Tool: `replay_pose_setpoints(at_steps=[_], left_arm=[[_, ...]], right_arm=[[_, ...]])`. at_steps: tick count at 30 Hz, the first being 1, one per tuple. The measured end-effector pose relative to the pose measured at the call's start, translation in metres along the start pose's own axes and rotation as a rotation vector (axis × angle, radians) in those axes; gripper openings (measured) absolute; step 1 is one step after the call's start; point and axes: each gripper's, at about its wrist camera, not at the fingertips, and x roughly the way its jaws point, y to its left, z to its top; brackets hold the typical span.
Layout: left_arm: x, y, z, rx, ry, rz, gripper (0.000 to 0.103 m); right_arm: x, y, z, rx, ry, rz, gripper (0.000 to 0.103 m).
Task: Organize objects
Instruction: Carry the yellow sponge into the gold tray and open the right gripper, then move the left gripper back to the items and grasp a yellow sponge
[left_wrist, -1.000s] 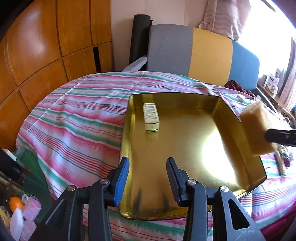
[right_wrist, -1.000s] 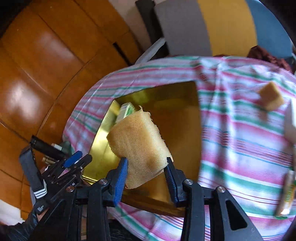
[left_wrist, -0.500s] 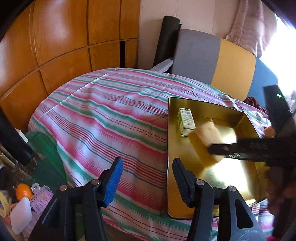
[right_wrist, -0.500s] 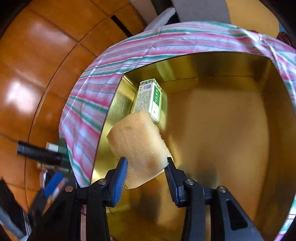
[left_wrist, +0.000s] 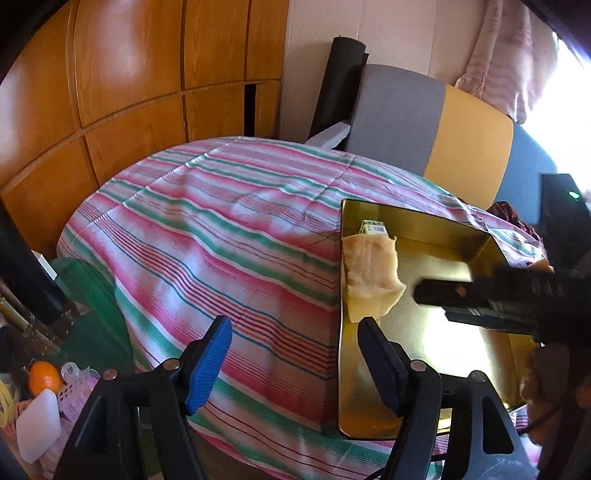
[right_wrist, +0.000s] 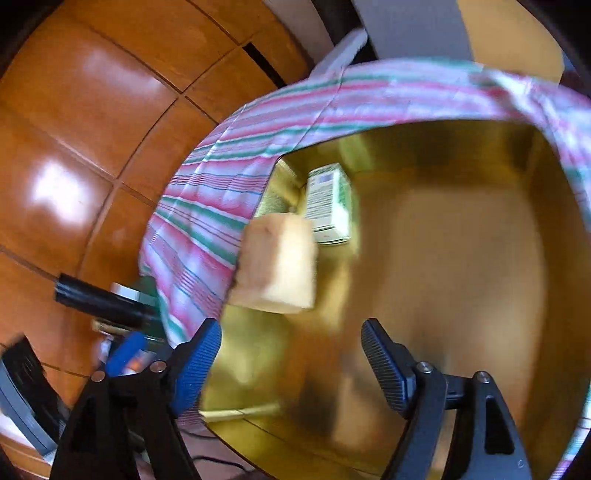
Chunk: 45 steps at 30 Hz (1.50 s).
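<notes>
A gold metal tray (left_wrist: 436, 339) sits on the striped tablecloth, also in the right wrist view (right_wrist: 461, 266). A yellow sponge (right_wrist: 277, 262) lies inside by the tray's left wall, just in front of a small white-and-green box (right_wrist: 328, 203); the sponge (left_wrist: 371, 273) and the box's end (left_wrist: 373, 227) show in the left wrist view too. My right gripper (right_wrist: 291, 354) is open and empty, just behind the sponge, over the tray. My left gripper (left_wrist: 295, 354) is open and empty, above the tray's left edge.
The striped cloth (left_wrist: 221, 236) covers a round table. Wooden wall panels (left_wrist: 129, 81) stand to the left, a grey-yellow-blue sofa (left_wrist: 443, 125) behind. An orange (left_wrist: 44, 376) and small items lie low at the left.
My right gripper opened and let the sponge go into the tray beside the box, then drew back slightly. My left gripper shifted a little nearer the tray's left edge.
</notes>
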Motion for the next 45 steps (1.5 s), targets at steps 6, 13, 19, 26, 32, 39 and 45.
replay_pose_setpoints(at_steps=[6, 13, 19, 26, 32, 39, 45], left_arm=[[-0.008, -0.012, -0.001, 0.039, -0.026, 0.007, 0.086], [-0.010, -0.022, -0.004, 0.052, -0.021, -0.017, 0.088], [-0.017, -0.045, 0.000, 0.079, -0.038, -0.060, 0.088], [-0.029, -0.108, 0.011, 0.215, -0.059, -0.184, 0.088], [-0.035, -0.187, 0.017, 0.363, -0.058, -0.308, 0.088], [-0.028, -0.281, 0.007, 0.498, 0.035, -0.464, 0.088], [-0.012, -0.348, -0.003, 0.567, 0.116, -0.508, 0.085]], right_arm=[[-0.031, -0.004, -0.023, -0.100, -0.091, -0.132, 0.083], [-0.070, -0.016, -0.048, -0.164, -0.169, -0.249, 0.084], [-0.118, -0.065, -0.072, -0.068, -0.212, -0.310, 0.084], [-0.195, -0.146, -0.105, 0.113, -0.258, -0.428, 0.084], [-0.276, -0.215, -0.144, 0.310, -0.334, -0.536, 0.084], [-0.331, -0.272, -0.181, 0.512, -0.419, -0.617, 0.084], [-0.330, -0.291, -0.192, 0.547, -0.414, -0.578, 0.084]])
